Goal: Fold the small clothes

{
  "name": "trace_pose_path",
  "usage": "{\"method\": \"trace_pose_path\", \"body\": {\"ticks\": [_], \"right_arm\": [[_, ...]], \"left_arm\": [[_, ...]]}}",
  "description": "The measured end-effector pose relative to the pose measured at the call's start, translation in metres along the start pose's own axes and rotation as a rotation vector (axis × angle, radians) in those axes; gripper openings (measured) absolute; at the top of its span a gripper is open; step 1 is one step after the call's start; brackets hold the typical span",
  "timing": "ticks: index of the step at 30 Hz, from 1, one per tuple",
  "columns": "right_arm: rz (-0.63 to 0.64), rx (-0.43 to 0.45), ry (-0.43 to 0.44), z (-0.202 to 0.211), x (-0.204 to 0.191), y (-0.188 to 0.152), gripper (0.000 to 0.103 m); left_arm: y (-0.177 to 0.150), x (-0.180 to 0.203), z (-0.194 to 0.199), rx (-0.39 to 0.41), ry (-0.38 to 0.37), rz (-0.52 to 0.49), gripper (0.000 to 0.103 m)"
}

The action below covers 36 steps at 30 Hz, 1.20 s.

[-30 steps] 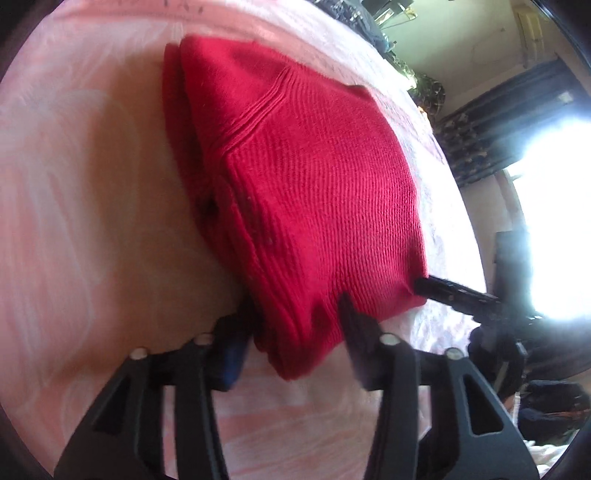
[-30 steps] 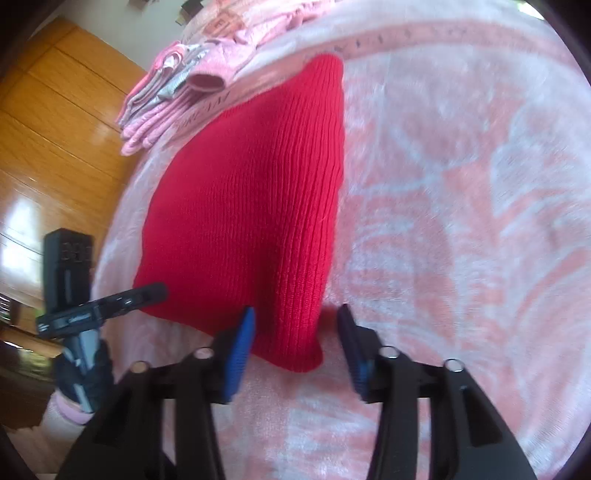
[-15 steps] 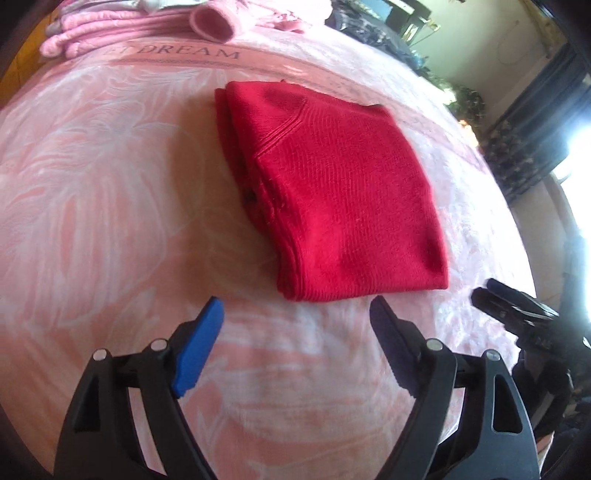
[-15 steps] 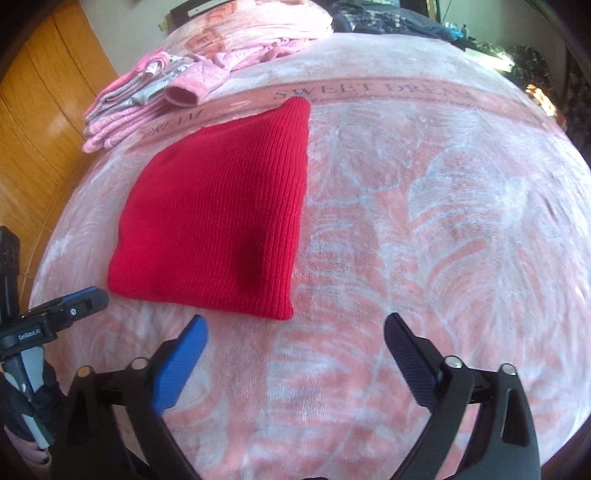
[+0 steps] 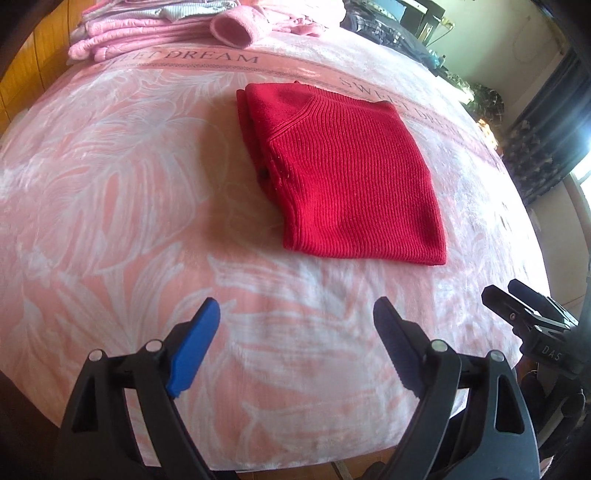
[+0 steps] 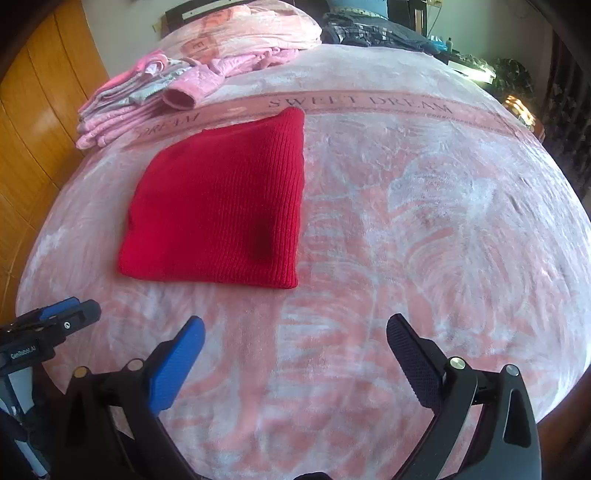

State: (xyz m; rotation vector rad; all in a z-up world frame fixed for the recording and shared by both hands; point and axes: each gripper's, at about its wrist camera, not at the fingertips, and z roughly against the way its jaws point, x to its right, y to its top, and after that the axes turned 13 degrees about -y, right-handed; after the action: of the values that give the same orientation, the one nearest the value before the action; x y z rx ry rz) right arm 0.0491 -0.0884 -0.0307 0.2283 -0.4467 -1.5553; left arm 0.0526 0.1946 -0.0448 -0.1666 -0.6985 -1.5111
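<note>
A red knitted sweater [image 5: 347, 173] lies folded into a flat rectangle on the pink blanket [image 5: 110, 206]; the right wrist view shows the same sweater [image 6: 221, 206] left of centre. My left gripper [image 5: 297, 325] is open, hovering over bare blanket a short way in front of the sweater's near edge. My right gripper [image 6: 295, 343] is also open, nothing between its fingers, pulled back from the sweater's near right corner. Each gripper's tip shows at the edge of the other's view: the right gripper [image 5: 517, 310] at far right, the left gripper [image 6: 62, 317] at far left.
A stack of folded pink and grey clothes [image 6: 144, 99] sits at the far left of the bed, with a rolled pink cuff [image 5: 236, 29] on it. A rumpled pink cover [image 6: 251, 33] and dark clothing [image 6: 373, 29] lie beyond. Wooden panelling [image 6: 33, 122] lines the left side.
Both grippers let go of the sweater's near corners, opened wide and drew back toward the bed's near edge. The sweater now lies flat and free on the blanket.
</note>
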Motion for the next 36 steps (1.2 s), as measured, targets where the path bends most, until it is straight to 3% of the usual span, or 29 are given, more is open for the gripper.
{"method": "trace_pose_path", "body": {"ticks": [16,36], "right_arm": [[0.038,0.119,-0.096,0.058,-0.018,0.004,0.099],[0.019,0.124,-0.078,0.065,-0.02,0.006,0.099]], "left_arm": [[-0.008,0.023,0.045,0.063,0.074,-0.045,0.087],[-0.015,0.037,0.06,0.095,0.129,-0.08,0.09]]}}
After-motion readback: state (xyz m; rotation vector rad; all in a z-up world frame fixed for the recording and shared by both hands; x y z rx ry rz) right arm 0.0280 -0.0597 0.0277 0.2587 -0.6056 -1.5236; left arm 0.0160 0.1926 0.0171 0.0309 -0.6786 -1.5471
